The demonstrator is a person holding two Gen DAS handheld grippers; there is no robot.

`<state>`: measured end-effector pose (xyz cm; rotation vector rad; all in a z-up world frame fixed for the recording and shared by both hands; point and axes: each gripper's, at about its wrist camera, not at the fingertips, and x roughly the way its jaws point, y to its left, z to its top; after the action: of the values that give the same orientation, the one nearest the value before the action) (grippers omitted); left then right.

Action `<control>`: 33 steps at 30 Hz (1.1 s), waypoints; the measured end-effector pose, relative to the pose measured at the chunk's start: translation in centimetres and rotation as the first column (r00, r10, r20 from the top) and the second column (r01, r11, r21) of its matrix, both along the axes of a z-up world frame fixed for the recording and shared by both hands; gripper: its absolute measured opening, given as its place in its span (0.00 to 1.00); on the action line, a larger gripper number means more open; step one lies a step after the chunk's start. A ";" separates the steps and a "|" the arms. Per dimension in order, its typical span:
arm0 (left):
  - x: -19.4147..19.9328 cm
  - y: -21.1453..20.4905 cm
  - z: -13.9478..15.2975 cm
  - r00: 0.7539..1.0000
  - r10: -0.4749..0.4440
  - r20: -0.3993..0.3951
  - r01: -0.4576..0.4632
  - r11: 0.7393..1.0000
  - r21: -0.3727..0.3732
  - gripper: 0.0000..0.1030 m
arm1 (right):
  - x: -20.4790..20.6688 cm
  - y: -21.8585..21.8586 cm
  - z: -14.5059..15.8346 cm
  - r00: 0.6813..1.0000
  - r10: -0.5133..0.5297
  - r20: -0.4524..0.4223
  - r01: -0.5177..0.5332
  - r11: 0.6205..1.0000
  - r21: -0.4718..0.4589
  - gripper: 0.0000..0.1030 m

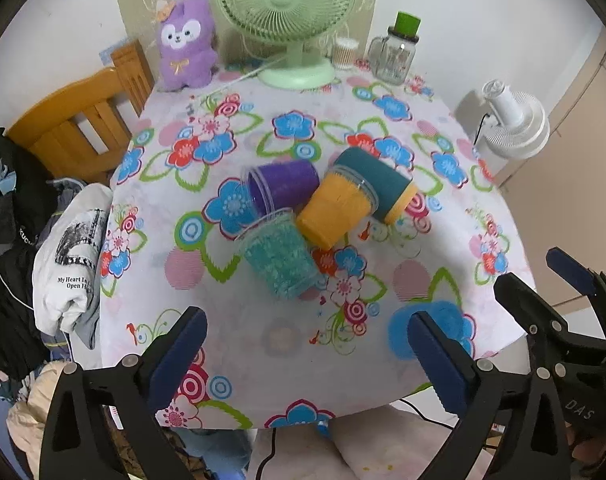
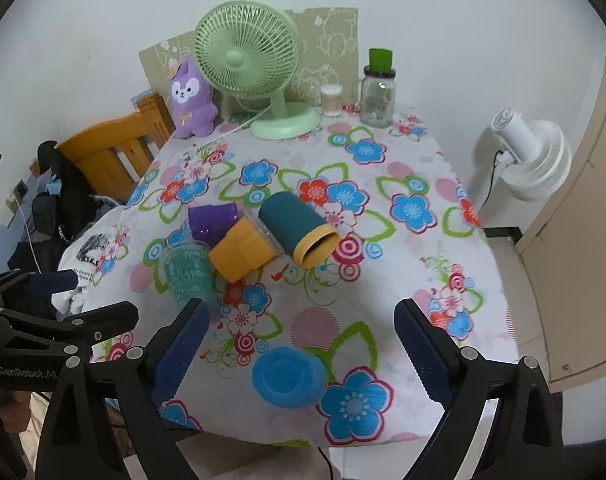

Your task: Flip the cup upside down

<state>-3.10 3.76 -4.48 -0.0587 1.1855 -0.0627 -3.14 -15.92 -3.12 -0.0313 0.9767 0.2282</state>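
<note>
Several cups sit on the flowered tablecloth [image 1: 287, 344]. A purple cup [image 1: 283, 186], an orange cup [image 1: 335, 210] and a dark teal cup with a yellow rim [image 1: 377, 182] lie on their sides in a cluster. A clear turquoise cup [image 1: 277, 258] stands mouth up in front of them. A blue cup [image 2: 289, 376] stands upside down near the front edge, between my right gripper's fingers. My left gripper [image 1: 307, 356] is open and empty, short of the turquoise cup. My right gripper [image 2: 301, 348] is open around the blue cup, not touching it.
A green desk fan [image 1: 289, 12], a purple plush toy [image 1: 187, 44], a glass jar with a green lid [image 1: 395, 52] and a cotton-swab box [image 1: 345, 54] stand at the table's back. A wooden chair [image 1: 79, 128] with clothes is left. A white fan [image 1: 515, 124] stands right.
</note>
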 end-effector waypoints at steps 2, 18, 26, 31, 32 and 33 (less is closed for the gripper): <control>-0.3 -0.1 0.4 1.000 0.004 0.016 -0.004 1.000 -0.007 0.99 | -0.3 -0.2 0.5 1.000 -0.006 0.010 0.006 1.000 0.000 0.93; -2.4 -0.8 2.7 0.994 0.054 0.098 -0.050 0.998 -0.041 1.00 | -2.0 -0.9 3.6 0.996 -0.031 0.086 0.032 0.999 -0.006 0.93; -2.4 -0.4 3.6 0.987 0.071 0.142 -0.068 0.997 -0.027 1.00 | -1.8 -0.7 4.1 0.993 -0.031 0.115 0.031 1.000 -0.002 0.93; -2.1 -0.7 3.5 0.988 0.066 0.142 -0.064 0.998 -0.019 1.00 | -1.7 -0.7 3.9 0.992 -0.049 0.112 0.050 0.999 0.001 0.93; -2.0 -0.8 3.5 0.988 0.060 0.144 -0.059 0.998 -0.014 1.00 | -1.7 -0.8 3.8 0.993 -0.052 0.110 0.053 0.999 0.001 0.93; -1.8 -1.0 3.4 0.988 0.056 0.146 -0.055 0.998 -0.008 1.00 | -1.7 -0.9 3.7 0.993 -0.057 0.107 0.058 0.998 0.002 0.93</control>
<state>-4.91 2.79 -1.04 -0.0891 1.0370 -0.0198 -4.83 -16.80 0.61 -0.0163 0.8695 0.1711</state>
